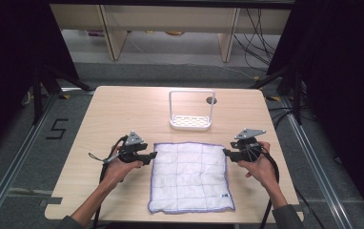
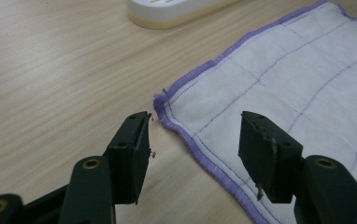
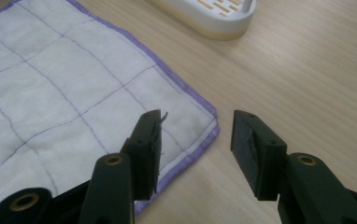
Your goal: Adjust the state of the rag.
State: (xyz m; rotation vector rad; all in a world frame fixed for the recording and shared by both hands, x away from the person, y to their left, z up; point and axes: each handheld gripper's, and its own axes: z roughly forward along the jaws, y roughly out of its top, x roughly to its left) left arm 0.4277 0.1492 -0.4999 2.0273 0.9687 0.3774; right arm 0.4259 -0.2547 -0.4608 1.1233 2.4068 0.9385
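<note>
Black jaws rise at the bottom of both gripper views, standing apart with nothing pressed between them. They frame the two far corners of the cloth (image 1: 191,177), a white quilted square with thin purple grid stitching and a purple hemmed edge, lying flat on the near middle of the table (image 1: 123,109) between the two hands. In the left gripper view the left gripper (image 2: 193,144) straddles the cloth's far-left corner (image 2: 160,100), one jaw over bare wood and the other over the fabric just inside the hem. In the right gripper view the right gripper (image 3: 195,140) does the same at the far-right corner (image 3: 211,123). From above, the left gripper (image 1: 150,156) sits just beside the cloth's left edge and the right gripper (image 1: 226,153) just beside its right edge, each near the far end. By its look the cloth is light, soft and limp: it should fold and sag wherever it is not supported, and a pinch in the middle would only bunch it. The doubled hem at the corners seems the best place to take hold, since it gives the pads something thicker to bite, and lifting both corners together should keep the sheet spread. Beyond the cloth, well apart from it, stands a white rack (image 1: 191,123) with a slotted base and a tall loop frame.
</note>
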